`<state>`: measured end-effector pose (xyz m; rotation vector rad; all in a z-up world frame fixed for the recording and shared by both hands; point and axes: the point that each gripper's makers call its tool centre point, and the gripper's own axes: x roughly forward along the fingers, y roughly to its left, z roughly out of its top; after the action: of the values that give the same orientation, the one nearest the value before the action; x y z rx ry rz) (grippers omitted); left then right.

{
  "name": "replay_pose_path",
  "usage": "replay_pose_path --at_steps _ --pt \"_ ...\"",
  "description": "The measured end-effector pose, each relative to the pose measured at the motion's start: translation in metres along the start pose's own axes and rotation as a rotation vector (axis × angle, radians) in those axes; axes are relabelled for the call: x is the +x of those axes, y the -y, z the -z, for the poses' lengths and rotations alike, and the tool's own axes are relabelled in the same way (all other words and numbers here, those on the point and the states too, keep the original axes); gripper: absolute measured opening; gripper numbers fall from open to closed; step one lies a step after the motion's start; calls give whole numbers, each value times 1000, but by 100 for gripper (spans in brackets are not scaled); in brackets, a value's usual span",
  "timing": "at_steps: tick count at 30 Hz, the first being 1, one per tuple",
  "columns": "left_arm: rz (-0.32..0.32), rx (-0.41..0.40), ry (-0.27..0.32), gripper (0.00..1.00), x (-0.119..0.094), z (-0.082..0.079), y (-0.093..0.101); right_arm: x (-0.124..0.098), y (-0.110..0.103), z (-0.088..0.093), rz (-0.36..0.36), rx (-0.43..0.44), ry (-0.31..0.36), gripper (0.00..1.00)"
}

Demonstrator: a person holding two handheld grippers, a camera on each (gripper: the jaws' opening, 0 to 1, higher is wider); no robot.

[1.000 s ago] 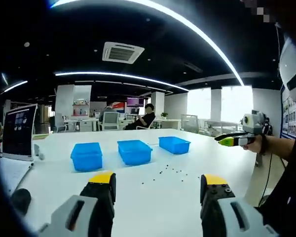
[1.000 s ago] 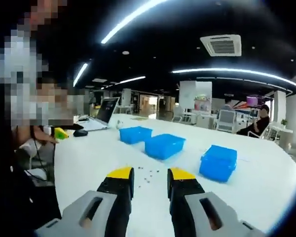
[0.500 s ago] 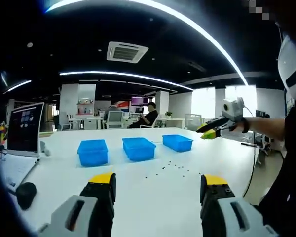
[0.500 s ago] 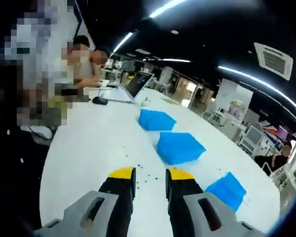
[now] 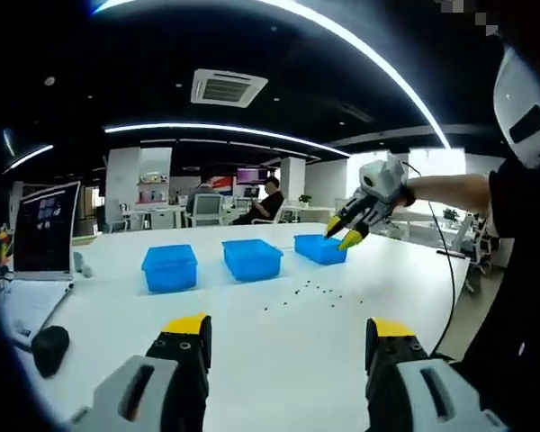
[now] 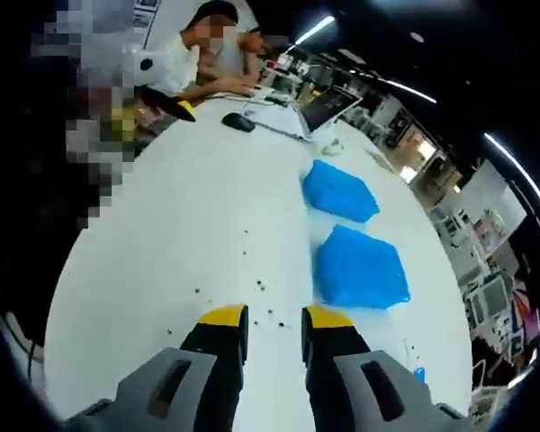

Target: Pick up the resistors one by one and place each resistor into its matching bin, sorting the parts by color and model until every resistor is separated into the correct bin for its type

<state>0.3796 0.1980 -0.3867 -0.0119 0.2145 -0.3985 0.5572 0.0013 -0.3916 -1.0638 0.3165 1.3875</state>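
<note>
White table (image 5: 279, 333), three blue bins (image 5: 251, 258), right claw (image 5: 344, 234) hovering above

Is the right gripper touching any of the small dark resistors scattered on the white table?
Apart. In the right gripper view, the right gripper has yellow-tipped jaws slightly parted, nothing between them; the small dark resistors lie on the white table beyond the tips.

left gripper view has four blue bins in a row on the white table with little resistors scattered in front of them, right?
Not four: the left gripper view shows three blue bins in a row on the white table. The rest holds, with the small dark resistors scattered on the tabletop in front of them.
</note>
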Motion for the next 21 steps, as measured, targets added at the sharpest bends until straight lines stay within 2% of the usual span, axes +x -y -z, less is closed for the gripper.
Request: replay_pose_path --at_steps 3,9,12,17,21 --pt "6 1 -10 70 0 3 2 12 4 12 -50 -92 -76 26" --pt "8 -3 -19 70 0 5 3 35 8 31 -182 -251 -164 25" --pt "6 -8 -20 70 -1 6 4 46 6 37 -241 -309 -196 25" --pt "10 -14 -27 70 0 8 6 65 7 43 -311 -475 -245 25" --pt "16 -14 -36 70 1 9 7 73 6 49 -376 -595 -291 24"
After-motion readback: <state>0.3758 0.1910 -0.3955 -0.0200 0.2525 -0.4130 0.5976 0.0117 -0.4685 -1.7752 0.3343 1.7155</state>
